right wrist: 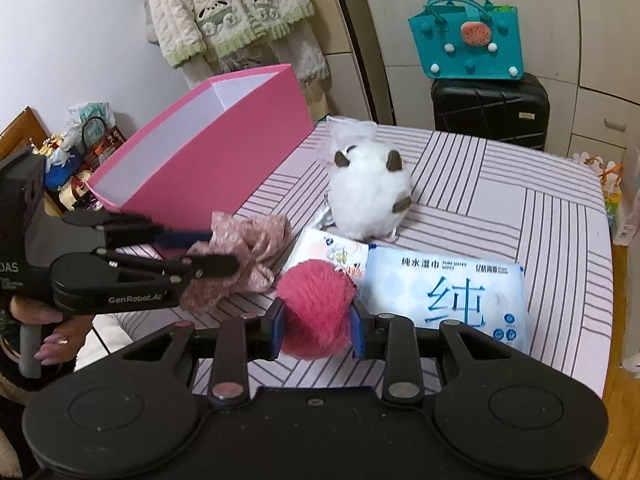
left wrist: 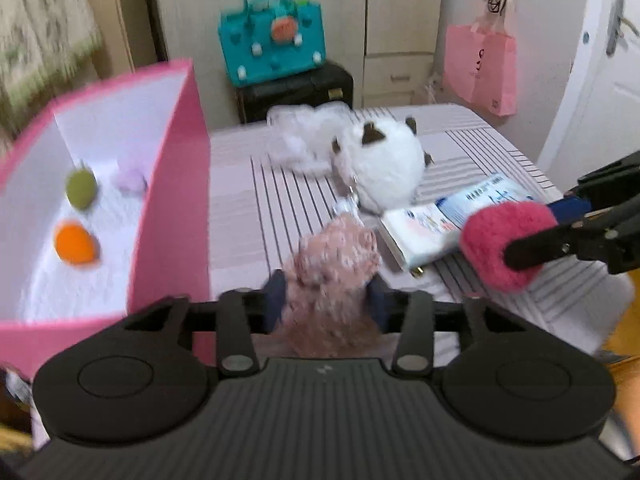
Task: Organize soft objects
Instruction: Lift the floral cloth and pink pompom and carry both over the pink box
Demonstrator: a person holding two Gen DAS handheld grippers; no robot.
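1. Pink floral scrunchie (left wrist: 336, 276) sits between the pads of the left tool (left wrist: 330, 304), beside the pink box (left wrist: 168, 216); the jaws stand part-spread, and whether they press it I cannot tell.
2. Magenta pompom (right wrist: 316, 308) is pinched in the right tool (right wrist: 318, 330), above the striped bed (right wrist: 500, 208), near the wipes pack (right wrist: 444, 292).
3. Risk, as I judge it: the scrunchie could slip out short of the box, since the left grip looks loose.
4. White plush (right wrist: 368, 192) lies further back, well clear of both tools.
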